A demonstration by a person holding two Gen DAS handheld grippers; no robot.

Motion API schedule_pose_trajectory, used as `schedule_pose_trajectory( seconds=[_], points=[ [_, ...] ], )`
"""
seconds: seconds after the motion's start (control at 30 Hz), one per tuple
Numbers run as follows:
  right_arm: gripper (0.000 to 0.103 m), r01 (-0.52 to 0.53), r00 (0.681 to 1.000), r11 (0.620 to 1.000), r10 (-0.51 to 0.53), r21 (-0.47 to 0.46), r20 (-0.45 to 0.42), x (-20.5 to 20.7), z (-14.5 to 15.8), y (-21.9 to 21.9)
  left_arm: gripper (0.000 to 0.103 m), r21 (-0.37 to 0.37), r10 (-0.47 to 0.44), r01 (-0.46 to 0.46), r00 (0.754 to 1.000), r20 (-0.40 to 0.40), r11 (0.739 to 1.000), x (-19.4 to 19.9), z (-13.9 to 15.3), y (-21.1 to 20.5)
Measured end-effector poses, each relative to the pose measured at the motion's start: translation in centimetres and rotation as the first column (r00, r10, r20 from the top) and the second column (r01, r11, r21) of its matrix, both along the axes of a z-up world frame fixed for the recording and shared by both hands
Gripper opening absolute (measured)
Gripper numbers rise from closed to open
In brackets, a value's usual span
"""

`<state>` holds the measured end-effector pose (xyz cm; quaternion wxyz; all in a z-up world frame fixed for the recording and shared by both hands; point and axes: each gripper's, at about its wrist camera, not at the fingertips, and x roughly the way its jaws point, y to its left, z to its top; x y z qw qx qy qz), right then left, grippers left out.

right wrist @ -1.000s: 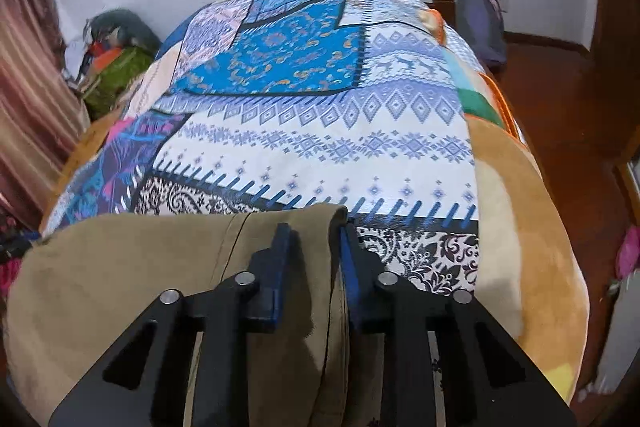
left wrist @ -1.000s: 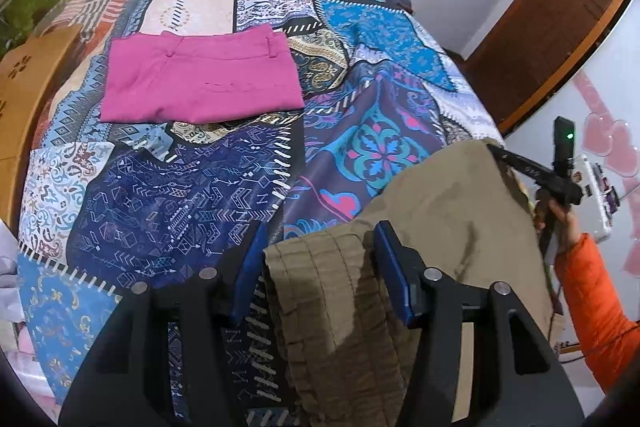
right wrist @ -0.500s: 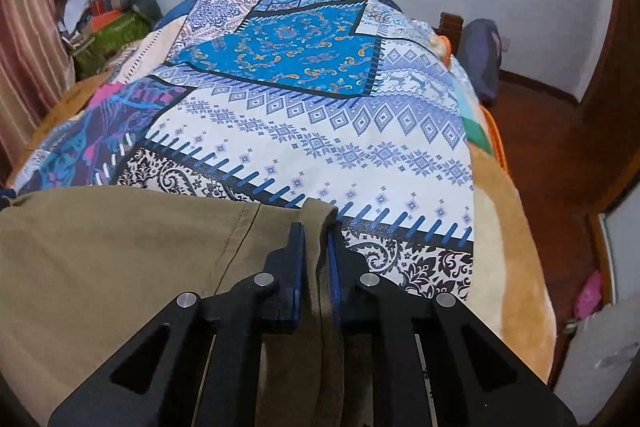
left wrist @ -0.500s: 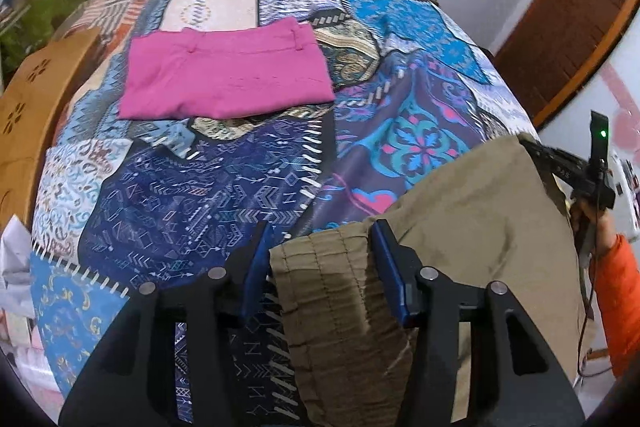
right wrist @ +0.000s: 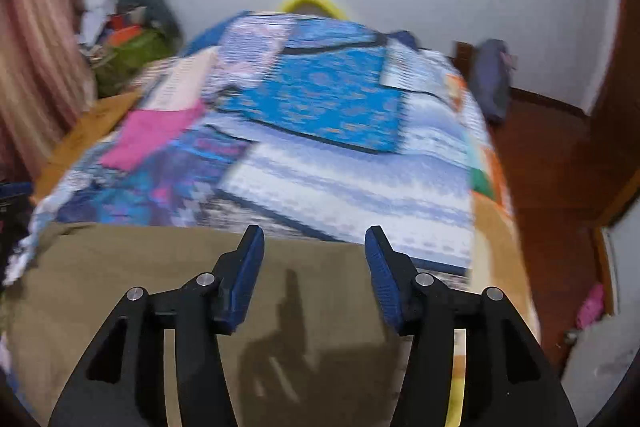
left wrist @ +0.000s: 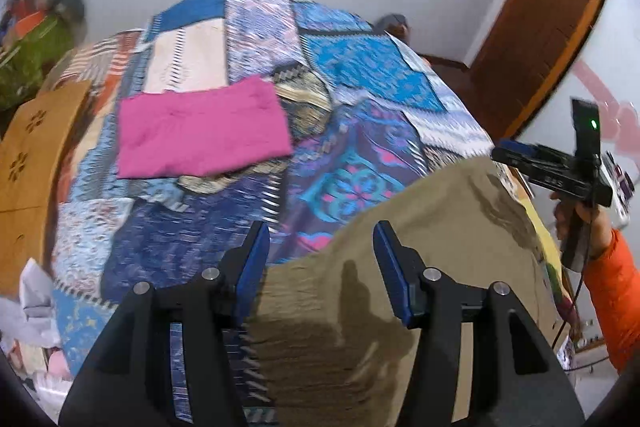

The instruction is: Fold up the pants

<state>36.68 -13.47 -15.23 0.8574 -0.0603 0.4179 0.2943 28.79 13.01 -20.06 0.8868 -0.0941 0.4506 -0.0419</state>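
Observation:
Olive-tan pants (left wrist: pixel 424 227) lie flat on the near end of the patchwork bedspread (left wrist: pixel 352 83); their gathered waistband is at the left wrist view's bottom. My left gripper (left wrist: pixel 320 259) is open above the waistband, holding nothing. My right gripper (right wrist: pixel 314 267) is open above the pants (right wrist: pixel 160 267) at their other end, also empty. It shows from the side in the left wrist view (left wrist: pixel 520 155), held by a hand in an orange sleeve.
Folded pink pants (left wrist: pixel 200 131) lie further up the bed, also in the right wrist view (right wrist: pixel 152 135). A wooden bed frame (left wrist: pixel 28 163) runs along the left. Clothes are piled at the far left corner (right wrist: pixel 132 47). A wooden door (left wrist: pixel 540 27) stands right.
Both grippers have opened and let go of the olive pants, then lifted and pulled back. The pants now rest flat on the bed.

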Motion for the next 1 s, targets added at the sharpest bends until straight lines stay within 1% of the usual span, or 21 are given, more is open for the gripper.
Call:
schedule_pose_trajectory(
  seconds=[0.07,0.1,0.17,0.2,0.23,0.27,0.33,0.43,0.5,0.6,0.67,0.73,0.83,0.9,0.93,1.0],
  points=[
    [0.05,-0.034,0.999,0.999,0.034,0.008,-0.034,-0.1,-0.9,1.5,0.054,-0.008,-0.025,0.024,0.999,-0.042,1.0,0.5,-1.5,-0.9],
    [0.052,-0.046,0.997,0.999,0.046,-0.001,-0.06,0.0,-1.8,2.2,0.054,-0.007,-0.031,0.031,0.997,-0.067,1.0,0.8,-2.3,-1.2],
    [0.053,-0.058,0.992,0.997,0.053,-0.046,-0.113,0.0,-3.9,3.3,0.054,0.012,-0.031,0.033,0.992,-0.126,0.999,1.1,-4.4,-1.6],
    [0.053,-0.068,0.987,0.995,0.057,-0.072,-0.147,0.0,-5.3,3.8,0.054,0.033,-0.031,0.035,0.991,-0.128,0.999,1.0,-5.1,-1.7],
    [0.053,-0.073,0.986,0.994,0.06,-0.079,-0.158,-0.1,-6.2,3.8,0.057,0.063,-0.03,0.037,0.993,-0.115,0.997,0.8,-5.3,-1.9],
    [0.053,-0.068,0.988,0.996,0.059,-0.061,-0.139,-0.2,-6.3,3.6,0.057,0.082,-0.037,0.046,0.993,-0.111,0.996,0.7,-5.3,-2.1],
    [0.053,-0.069,0.986,0.996,0.06,-0.053,-0.158,-0.3,-6.1,3.2,0.057,0.093,-0.042,0.052,0.994,-0.105,0.994,0.3,-4.9,-2.1],
    [0.053,-0.048,0.987,0.997,0.038,-0.061,-0.159,-0.8,-5.1,2.7,0.057,0.085,-0.032,0.041,0.994,-0.103,0.996,-0.4,-4.0,-1.6],
    [0.053,-0.041,0.99,0.995,0.028,-0.09,-0.138,-1.7,-4.1,2.5,0.057,0.076,-0.017,0.023,0.997,-0.079,0.997,-1.3,-2.8,-1.0],
    [0.053,-0.047,0.997,0.993,0.039,-0.109,-0.072,-3.8,-2.0,1.8,0.057,0.063,0.009,-0.006,0.999,-0.034,0.998,-3.2,-0.5,0.0],
    [0.053,-0.045,0.998,0.994,0.041,-0.103,-0.037,-5.5,-0.3,1.3,0.058,0.062,0.03,-0.03,1.0,0.0,0.998,-4.8,1.3,0.6],
    [0.053,-0.044,0.999,0.995,0.044,-0.092,-0.001,-7.1,1.2,0.9,0.065,0.068,0.049,-0.051,0.998,0.028,0.996,-6.2,2.6,1.0],
    [0.053,-0.043,0.997,0.997,0.046,-0.062,0.054,-9.7,3.6,0.3,0.067,0.067,0.062,-0.066,0.996,0.058,0.996,-8.8,4.2,1.3],
    [0.054,-0.046,0.996,0.998,0.049,-0.04,0.081,-11.3,4.8,0.4,0.07,0.048,0.064,-0.067,0.996,0.067,0.997,-10.5,4.7,1.3],
    [0.055,-0.049,0.994,0.998,0.051,-0.032,0.094,-12.3,5.3,0.6,0.074,0.035,0.064,-0.067,0.995,0.072,0.997,-11.2,4.8,1.3],
    [0.063,-0.057,0.99,0.998,0.06,-0.028,0.125,-14.1,6.2,0.9,0.077,0.016,0.062,-0.063,0.995,0.073,0.998,-12.5,4.7,0.9]
  ],
)
